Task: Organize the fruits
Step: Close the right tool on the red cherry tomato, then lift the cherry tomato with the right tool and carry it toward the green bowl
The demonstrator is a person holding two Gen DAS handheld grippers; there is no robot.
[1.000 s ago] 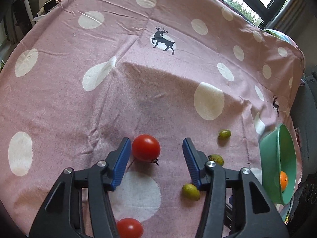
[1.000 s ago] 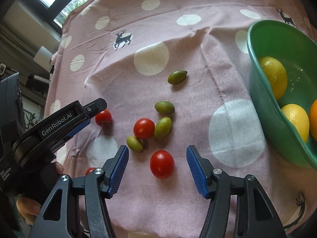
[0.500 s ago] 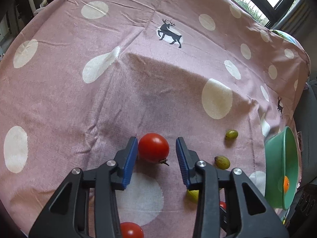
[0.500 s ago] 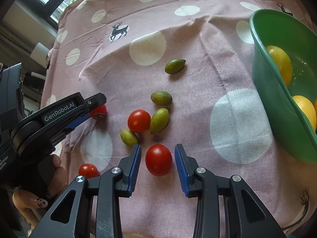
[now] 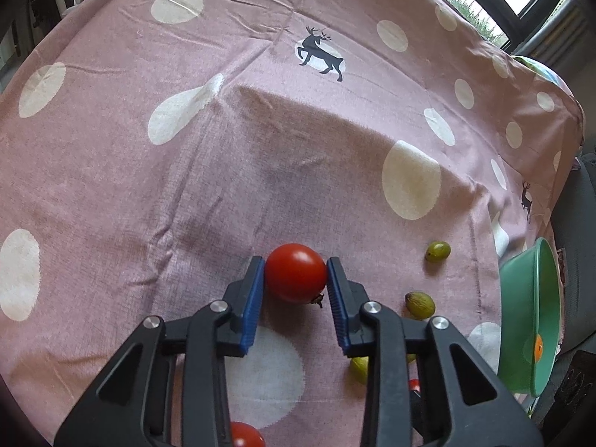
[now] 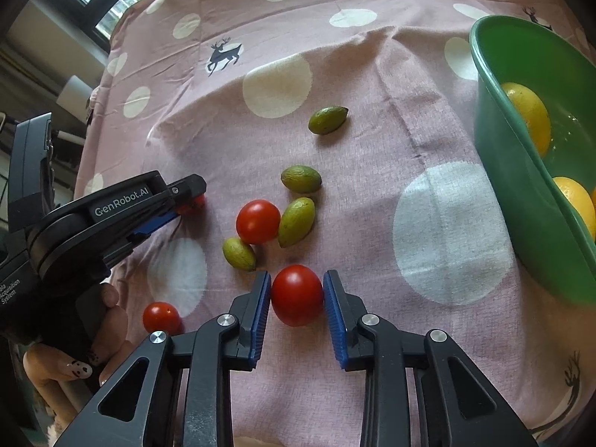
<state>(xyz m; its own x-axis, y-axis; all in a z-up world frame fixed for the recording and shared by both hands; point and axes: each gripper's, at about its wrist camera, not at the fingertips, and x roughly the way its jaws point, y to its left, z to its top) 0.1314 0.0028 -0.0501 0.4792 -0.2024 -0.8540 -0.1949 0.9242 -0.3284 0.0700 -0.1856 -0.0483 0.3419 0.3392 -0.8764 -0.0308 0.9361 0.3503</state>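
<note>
My left gripper (image 5: 296,273) is shut on a red tomato (image 5: 296,272) that rests on the pink spotted cloth (image 5: 186,149). It also shows from the side in the right wrist view (image 6: 186,201). My right gripper (image 6: 297,294) is shut on another red tomato (image 6: 297,295) on the cloth. Two more tomatoes (image 6: 257,221) (image 6: 161,317) and several green olive-like fruits (image 6: 297,221) (image 6: 327,120) lie loose nearby. A green bowl (image 6: 521,193) at the right holds yellow lemons (image 6: 530,115).
The bowl also shows at the right edge of the left wrist view (image 5: 521,298), with an orange fruit inside. A hand (image 6: 74,365) holds the left gripper. Windows lie beyond the far edge of the cloth.
Both grippers have closed from open onto their tomatoes. The left one moved forward a little over its tomato.
</note>
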